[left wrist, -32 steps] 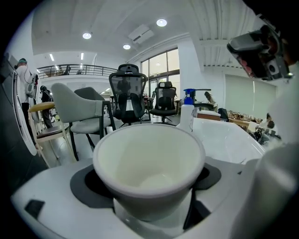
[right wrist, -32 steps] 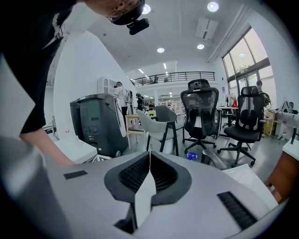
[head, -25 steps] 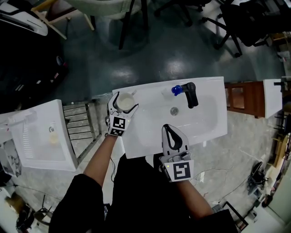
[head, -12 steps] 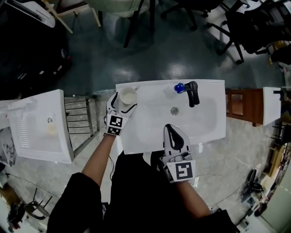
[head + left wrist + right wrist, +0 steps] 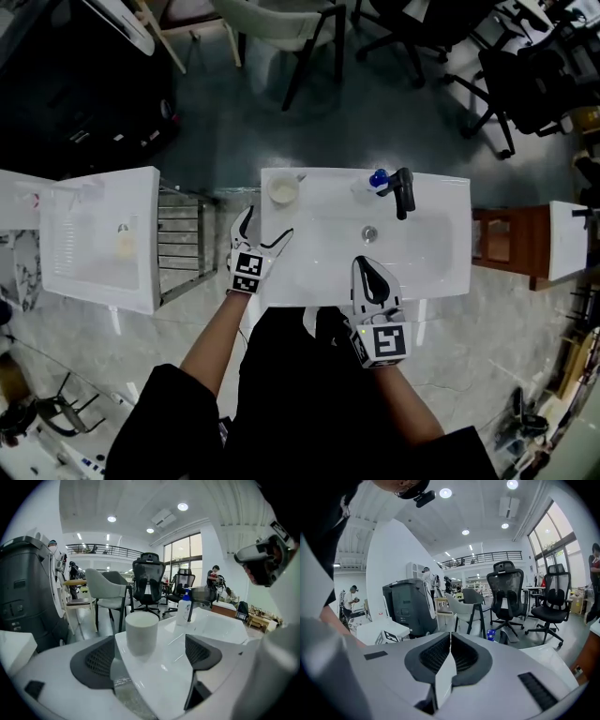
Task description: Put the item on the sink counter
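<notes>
Now the white cup (image 5: 283, 191) stands upright on the far-left corner of the sink counter (image 5: 323, 202), close to its edge. Just nearer, the left gripper (image 5: 266, 225) hangs empty, jaws wide. The right gripper (image 5: 371, 274), jaws pressed together, hovers over the near rim. A careless sideways sweep by the left gripper could knock the cup off the corner.

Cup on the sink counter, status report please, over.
Left gripper open, clear of the cup. Right gripper shut, empty. Cup upright on the sink counter, far-left corner. Nothing in the way.
</notes>
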Available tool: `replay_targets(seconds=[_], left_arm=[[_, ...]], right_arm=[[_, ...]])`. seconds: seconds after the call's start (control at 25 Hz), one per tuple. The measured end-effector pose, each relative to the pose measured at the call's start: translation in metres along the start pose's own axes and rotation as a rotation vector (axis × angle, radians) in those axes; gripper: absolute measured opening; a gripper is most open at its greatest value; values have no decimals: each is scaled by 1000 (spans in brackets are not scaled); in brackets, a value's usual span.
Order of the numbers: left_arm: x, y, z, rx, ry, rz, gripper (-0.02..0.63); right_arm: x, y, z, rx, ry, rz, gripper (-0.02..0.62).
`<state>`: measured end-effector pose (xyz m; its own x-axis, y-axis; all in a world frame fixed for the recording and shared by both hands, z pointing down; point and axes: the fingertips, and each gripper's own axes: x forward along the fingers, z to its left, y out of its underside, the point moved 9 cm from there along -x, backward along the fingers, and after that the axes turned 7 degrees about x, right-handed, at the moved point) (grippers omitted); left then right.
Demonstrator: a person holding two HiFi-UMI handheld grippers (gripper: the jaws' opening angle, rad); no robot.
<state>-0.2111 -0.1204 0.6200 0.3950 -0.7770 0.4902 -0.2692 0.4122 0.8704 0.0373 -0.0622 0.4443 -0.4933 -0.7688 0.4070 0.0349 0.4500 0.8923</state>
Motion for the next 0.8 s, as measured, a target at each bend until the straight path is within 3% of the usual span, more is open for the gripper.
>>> replay_targets(seconds=[0.36,0.56,0.8], left_arm=[[-73,-12,-60,-151,-54,-22,460],[-107,-37,-89,-157,-85,-107,459],[-138,-84,-148,-257,-85,-244,459]], right_arm=[[-49,0,-8,-33,-76,-32,32],[-70,7,-21,-45,-118,-64,32],[-105,-1,-45,-52,-152,-100,32]])
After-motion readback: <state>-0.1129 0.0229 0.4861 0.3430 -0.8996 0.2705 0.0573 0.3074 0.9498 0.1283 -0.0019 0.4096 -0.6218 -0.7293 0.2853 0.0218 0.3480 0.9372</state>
